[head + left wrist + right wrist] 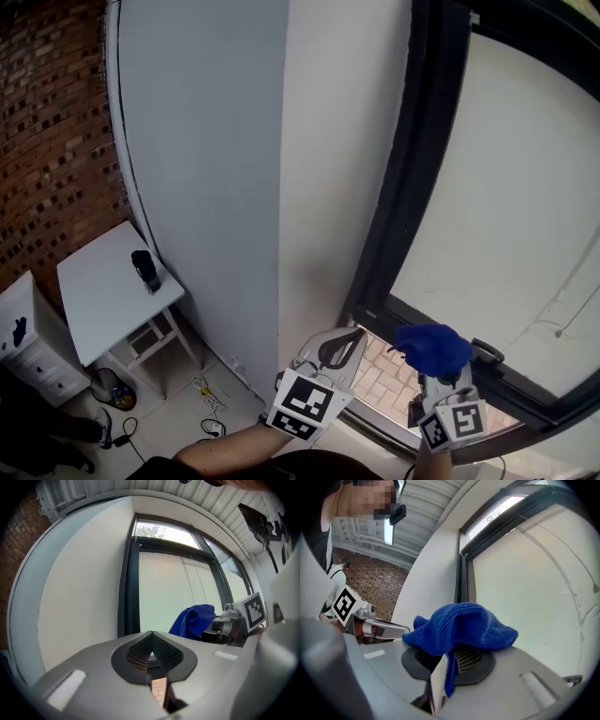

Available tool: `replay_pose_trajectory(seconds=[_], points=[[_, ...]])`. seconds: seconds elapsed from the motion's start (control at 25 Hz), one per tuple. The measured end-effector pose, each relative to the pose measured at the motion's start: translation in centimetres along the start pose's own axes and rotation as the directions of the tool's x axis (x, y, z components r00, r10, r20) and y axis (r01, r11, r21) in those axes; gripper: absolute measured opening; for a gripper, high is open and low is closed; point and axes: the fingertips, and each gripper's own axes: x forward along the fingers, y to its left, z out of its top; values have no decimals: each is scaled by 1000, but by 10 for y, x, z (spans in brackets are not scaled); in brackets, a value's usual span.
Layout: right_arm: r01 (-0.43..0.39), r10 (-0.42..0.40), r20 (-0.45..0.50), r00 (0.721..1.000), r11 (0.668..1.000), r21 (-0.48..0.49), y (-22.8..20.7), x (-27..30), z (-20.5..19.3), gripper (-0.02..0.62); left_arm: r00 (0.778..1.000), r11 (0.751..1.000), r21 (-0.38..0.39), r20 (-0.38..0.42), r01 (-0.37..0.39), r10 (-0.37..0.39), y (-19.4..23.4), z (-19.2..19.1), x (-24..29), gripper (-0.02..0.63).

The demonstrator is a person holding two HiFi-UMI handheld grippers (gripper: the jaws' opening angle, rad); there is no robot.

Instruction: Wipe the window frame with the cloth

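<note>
Cloth poised at the frame's lower left corner

The dark window frame (pixel 412 187) stands just beyond both tools, its long upright climbing far from the bottom rail. The blue cloth (pixel 433 349) bunches close over that rail (contact I cannot tell), pinched in the clamped right gripper (pixel 451 663), the nearer one. The left gripper (pixel 354 336), jaws together on nothing, sits just left.

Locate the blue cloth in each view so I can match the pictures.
Head view: blue cloth lower right, at the tip of the right tongs.
Left gripper view: right of centre, beyond the shut left tongs.
Right gripper view: centre, pinched in the jaws.
Shared landmark: the black window frame upright.
</note>
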Motion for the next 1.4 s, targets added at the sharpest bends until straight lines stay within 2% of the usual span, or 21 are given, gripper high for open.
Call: replay_pose_trajectory(seconds=[0.2, 0.44, 0.68, 0.8, 0.92, 1.24, 1.4], points=[[-75, 74, 15, 997, 997, 30, 8, 43, 18, 61, 1000, 1000, 5, 22, 10, -10, 14, 17, 13, -8], [-115, 117, 57, 991, 992, -50, 1, 84, 69, 61, 998, 999, 18, 61, -27, 25, 26, 57, 31, -8], [-157, 167, 112, 980, 983, -90, -9, 117, 127, 61, 988, 997, 45, 145, -60, 53, 33, 113, 55, -8], [-180, 201, 132, 971, 971, -157, -11, 134, 163, 61, 983, 993, 86, 170, -86, 70, 39, 140, 70, -8], [-202, 235, 158, 959, 959, -200, -10, 148, 200, 61, 978, 992, 74, 191, -105, 89, 49, 160, 80, -8], [-169, 252, 240, 938, 932, -322, -16, 183, 299, 61, 944, 987, 37, 299, -157, 139, 70, 240, 97, -8], [-164, 263, 251, 932, 921, -354, -15, 206, 349, 61, 931, 989, 12, 337, -150, 137, 79, 288, 105, -8]])
